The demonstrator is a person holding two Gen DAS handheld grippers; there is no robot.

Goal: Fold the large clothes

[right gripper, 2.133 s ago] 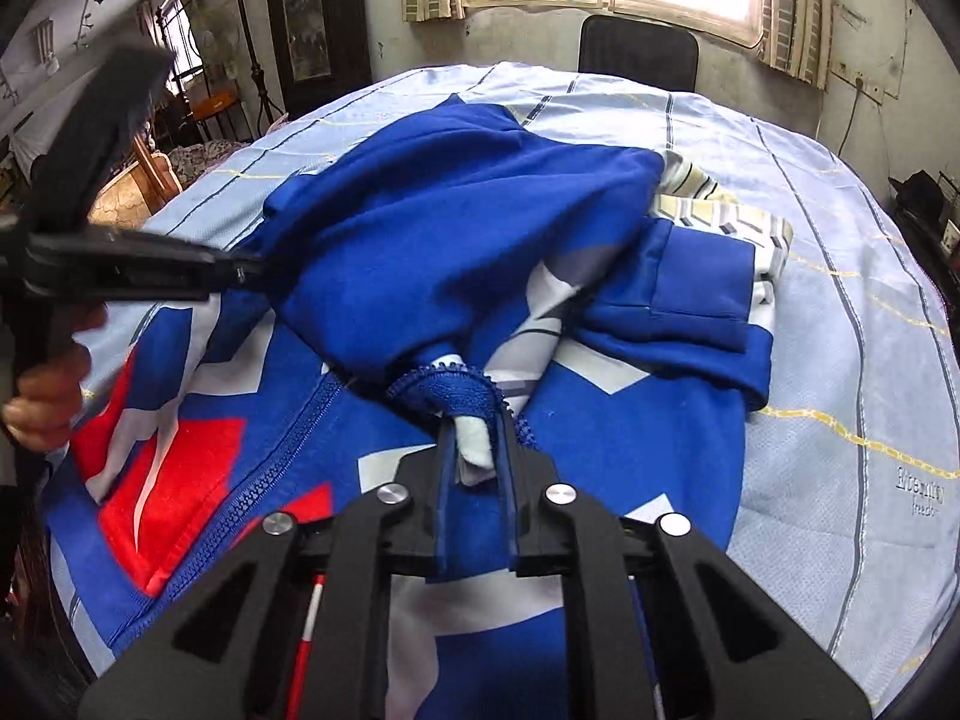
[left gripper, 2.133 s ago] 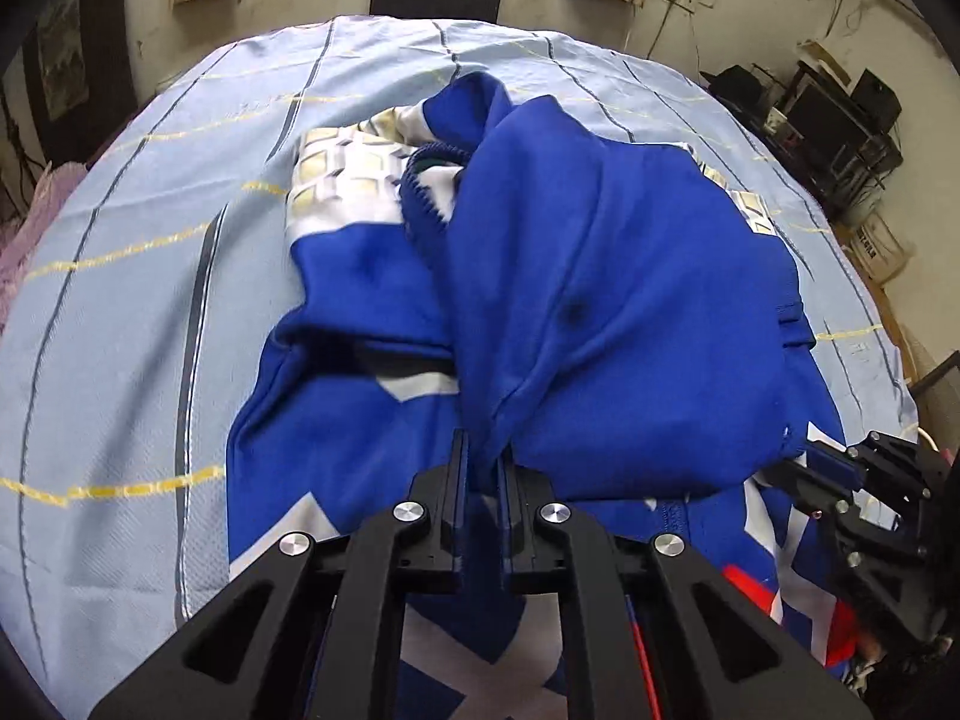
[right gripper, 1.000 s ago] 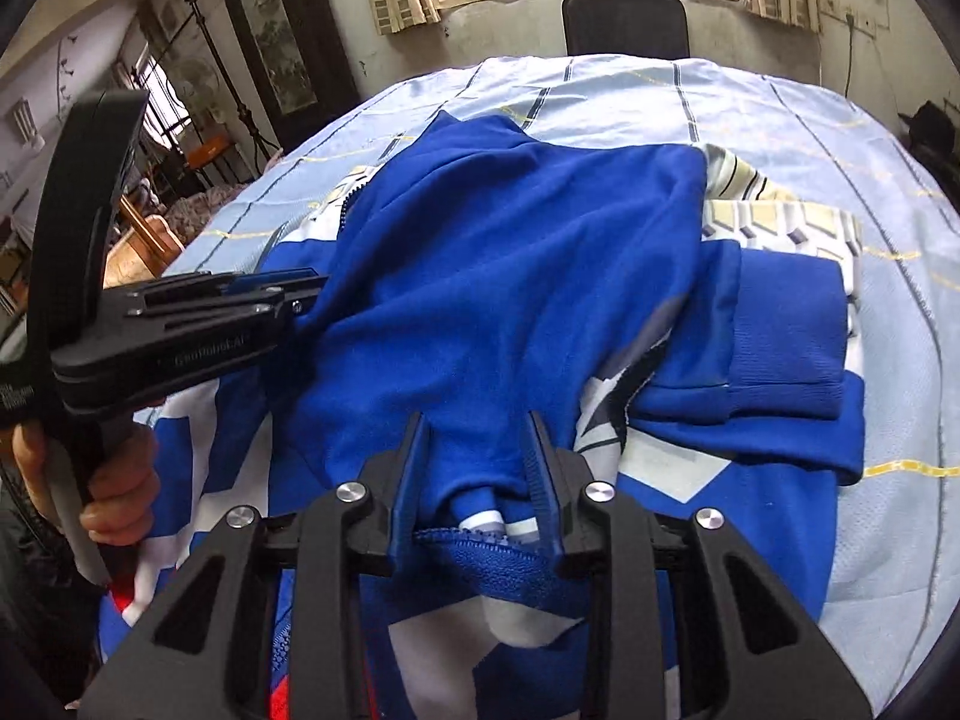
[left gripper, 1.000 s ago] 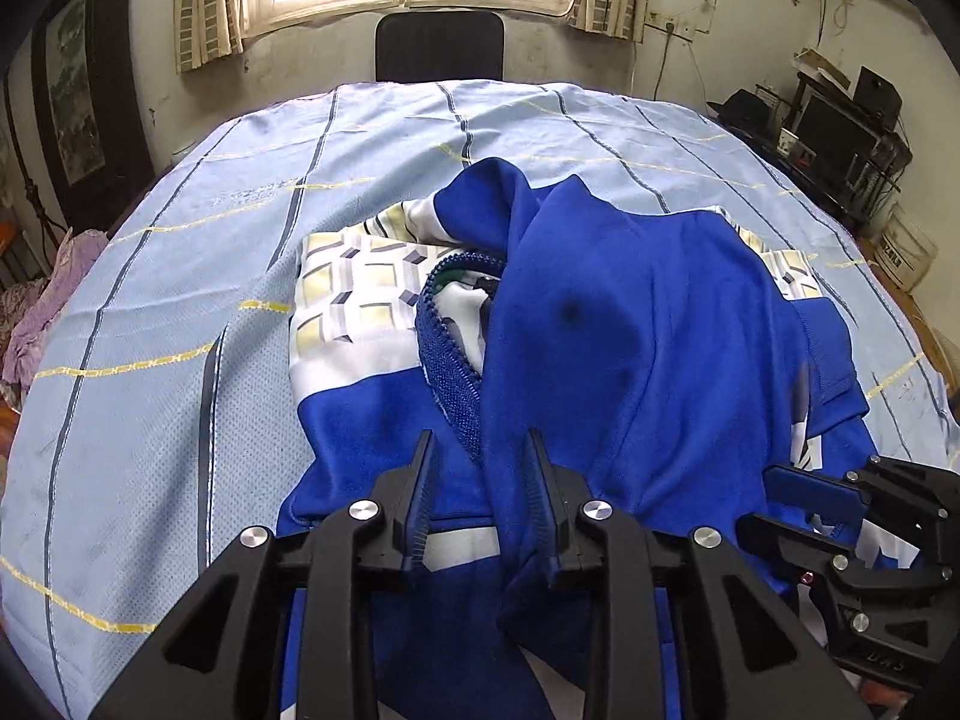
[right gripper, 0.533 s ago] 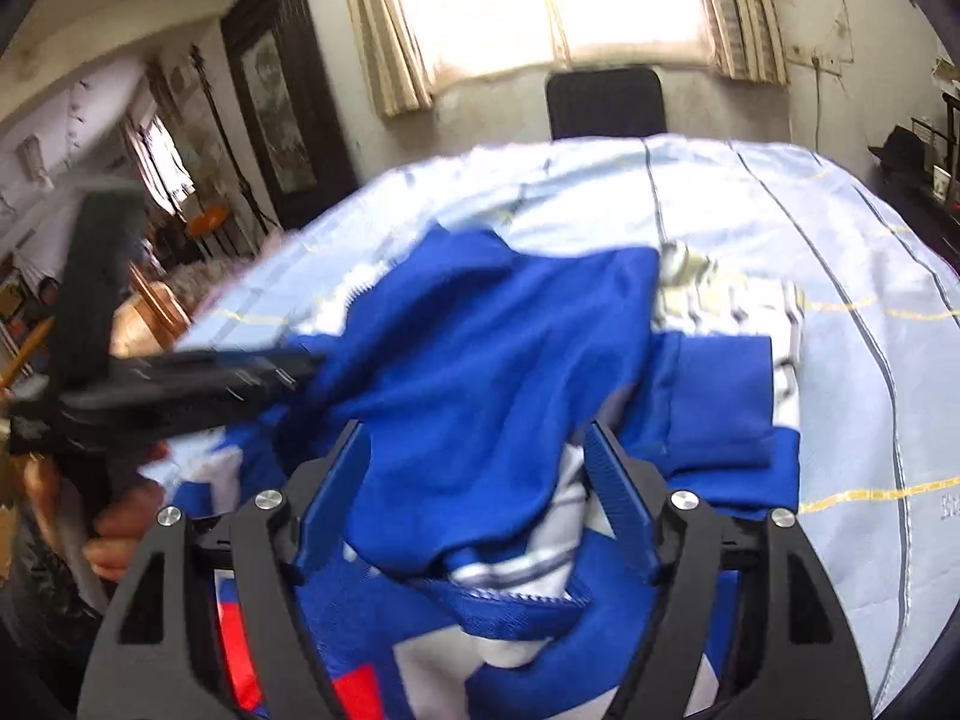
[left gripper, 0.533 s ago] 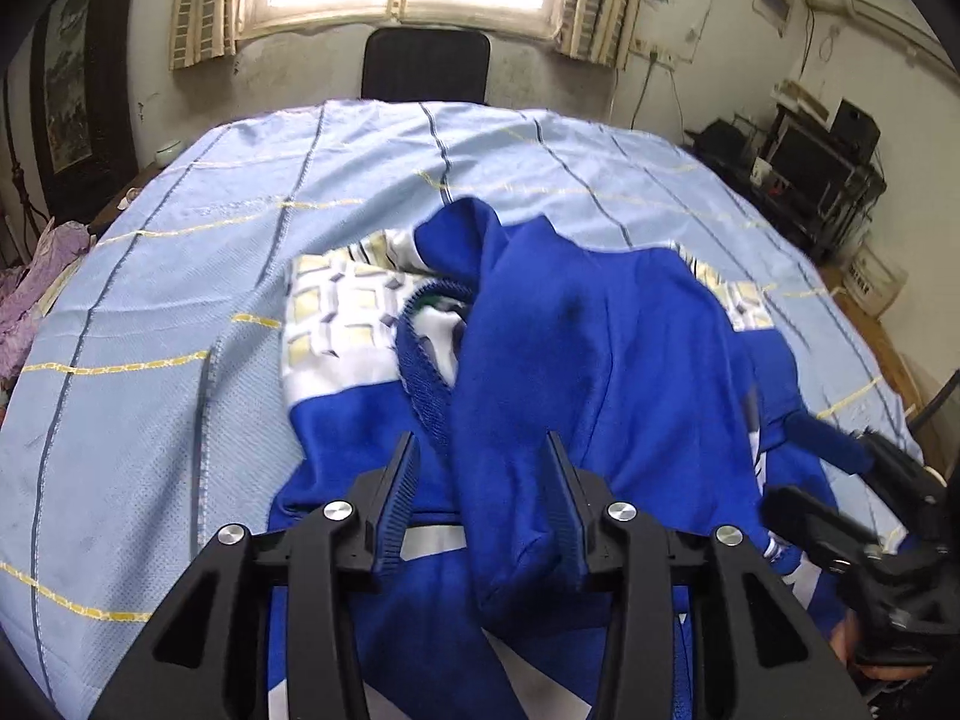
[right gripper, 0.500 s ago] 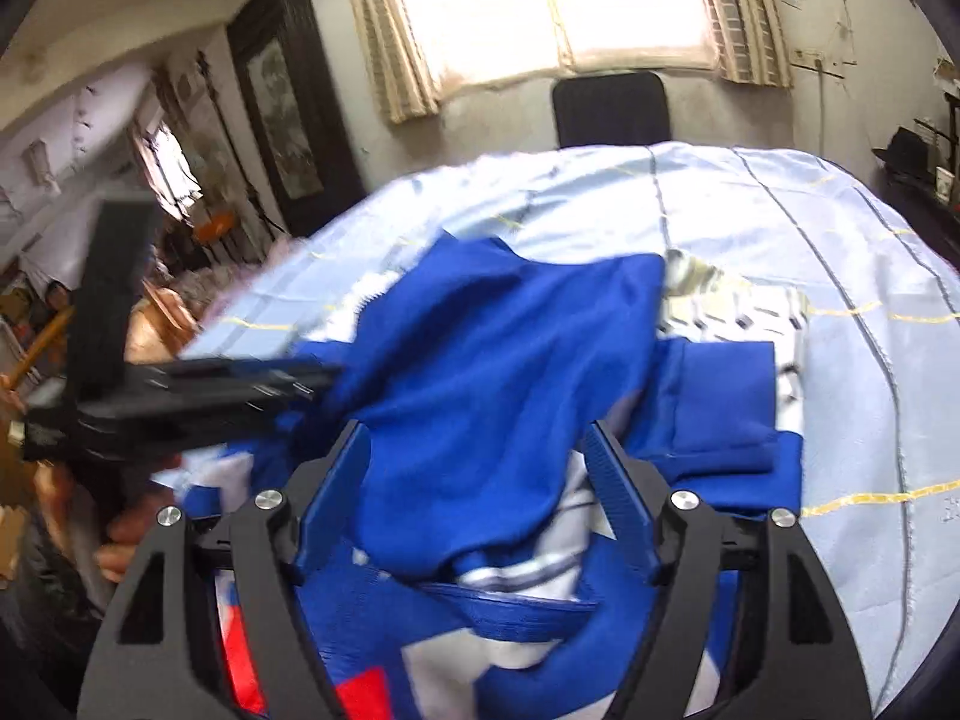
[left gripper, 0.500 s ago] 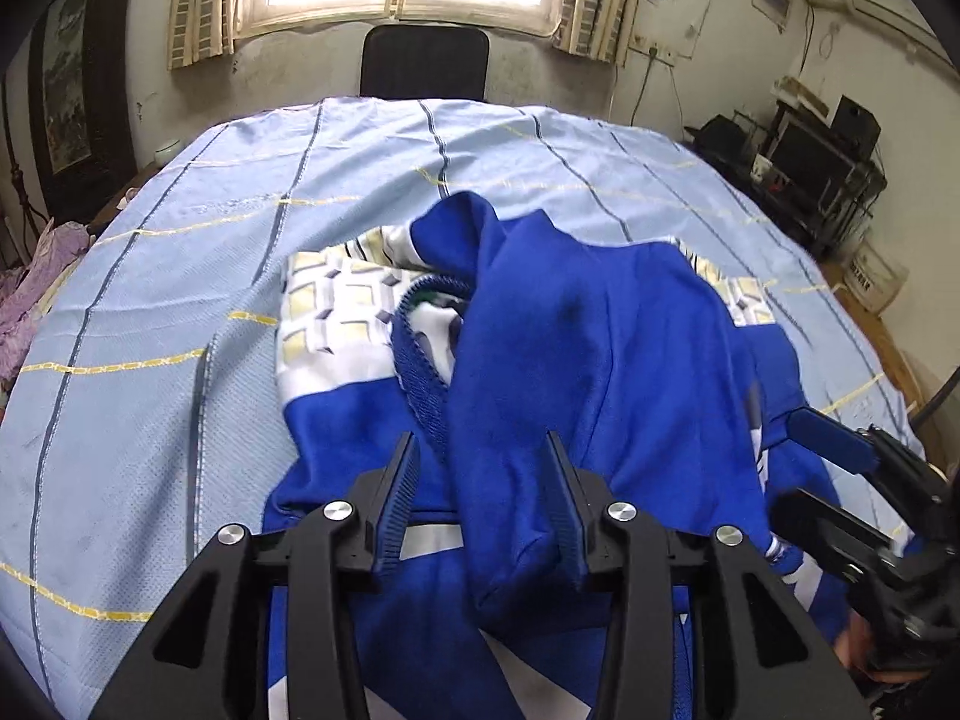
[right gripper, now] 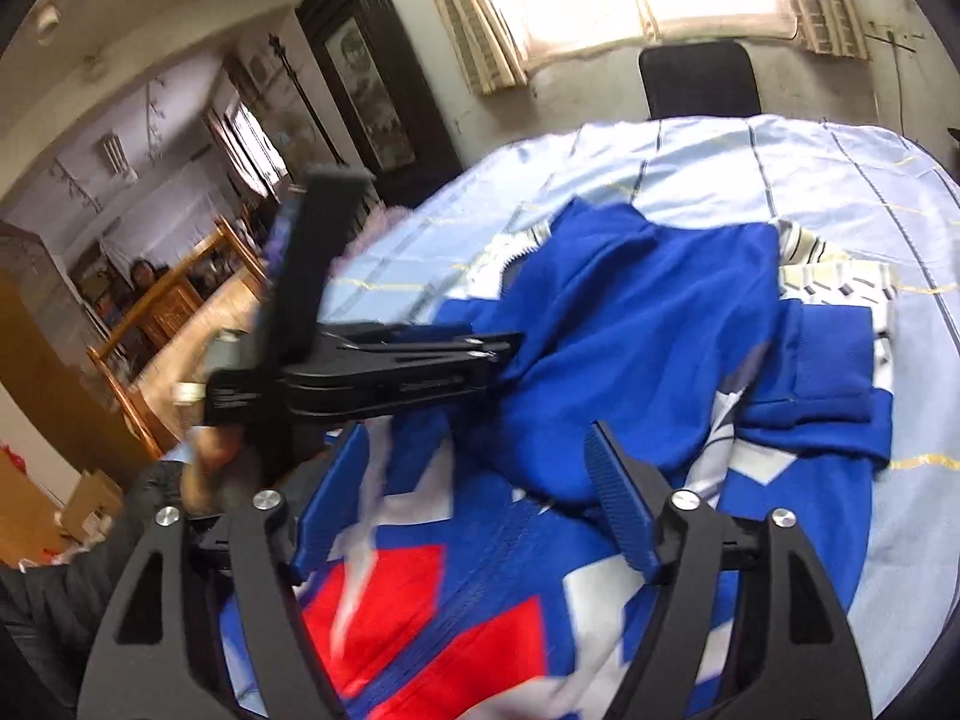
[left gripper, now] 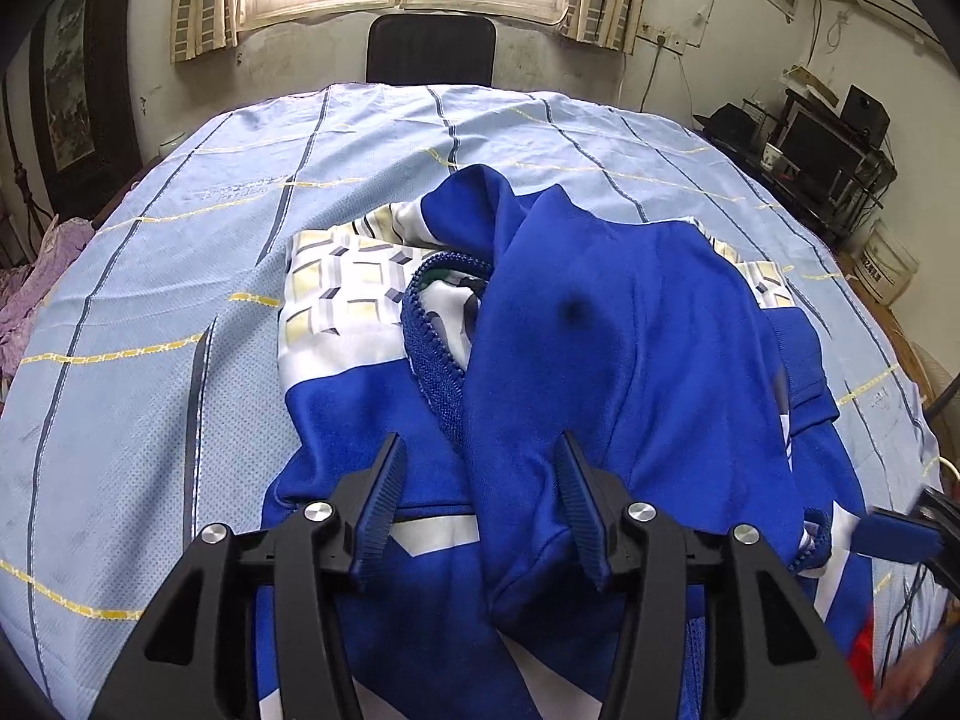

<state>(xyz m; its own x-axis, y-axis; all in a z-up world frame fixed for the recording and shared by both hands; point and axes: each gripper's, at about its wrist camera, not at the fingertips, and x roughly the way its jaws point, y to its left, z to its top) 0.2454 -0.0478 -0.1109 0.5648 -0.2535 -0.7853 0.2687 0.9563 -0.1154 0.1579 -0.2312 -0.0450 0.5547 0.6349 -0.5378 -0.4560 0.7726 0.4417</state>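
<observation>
A large blue zip jacket [left gripper: 630,360] with white and red panels lies rumpled on the bed, part folded over itself; it also shows in the right wrist view [right gripper: 636,324]. Its patterned white and yellow lining [left gripper: 342,294] shows at the far side. My left gripper [left gripper: 480,504] is open and empty, just above the near fold. My right gripper [right gripper: 474,492] is open and empty above the red panel [right gripper: 432,618]. The left gripper's body [right gripper: 384,372] crosses the right wrist view.
The bed has a light blue sheet [left gripper: 150,312] with dark and yellow stripes. A black chair [left gripper: 431,51] stands at its far end under the window. A desk with electronics [left gripper: 822,150] is at the right. Wooden furniture [right gripper: 162,312] stands to the left.
Both grippers have let go of the jacket and opened wide. Both have drawn back and lifted. The right gripper has swung left over the red panel.
</observation>
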